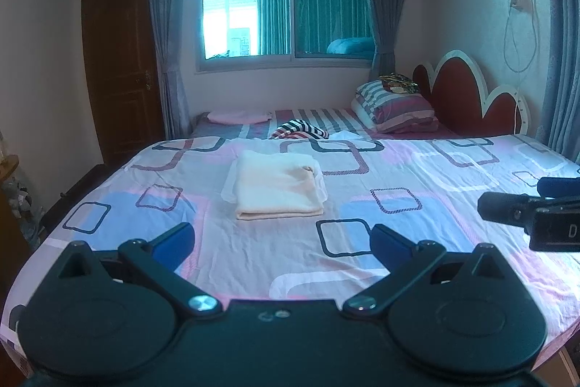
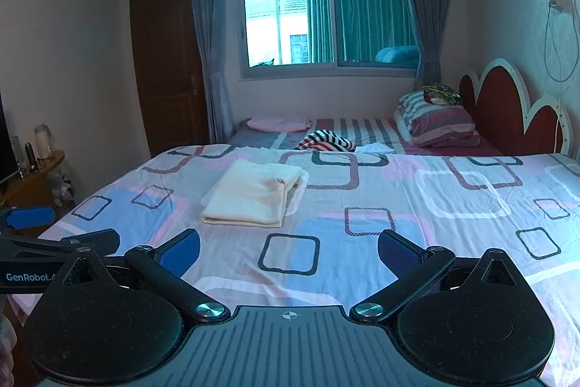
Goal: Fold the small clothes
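A cream garment [image 1: 277, 185] lies folded into a neat rectangle on the patterned bedsheet [image 1: 362, 242]; it also shows in the right wrist view [image 2: 253, 193]. A striped garment [image 1: 301, 128] lies crumpled at the far edge of the sheet, also in the right wrist view [image 2: 326, 140]. My left gripper [image 1: 282, 242] is open and empty, held above the sheet a little short of the folded garment. My right gripper [image 2: 289, 252] is open and empty, to the right of the left one and equally far back.
A second bed behind holds a pink cloth [image 1: 239, 116], stacked striped pillows [image 1: 395, 106] and a red headboard [image 1: 467, 97]. A wooden door [image 1: 119, 68] is at the left, a window [image 1: 286, 6] behind. A side table with bottles [image 2: 32, 162] stands at the left.
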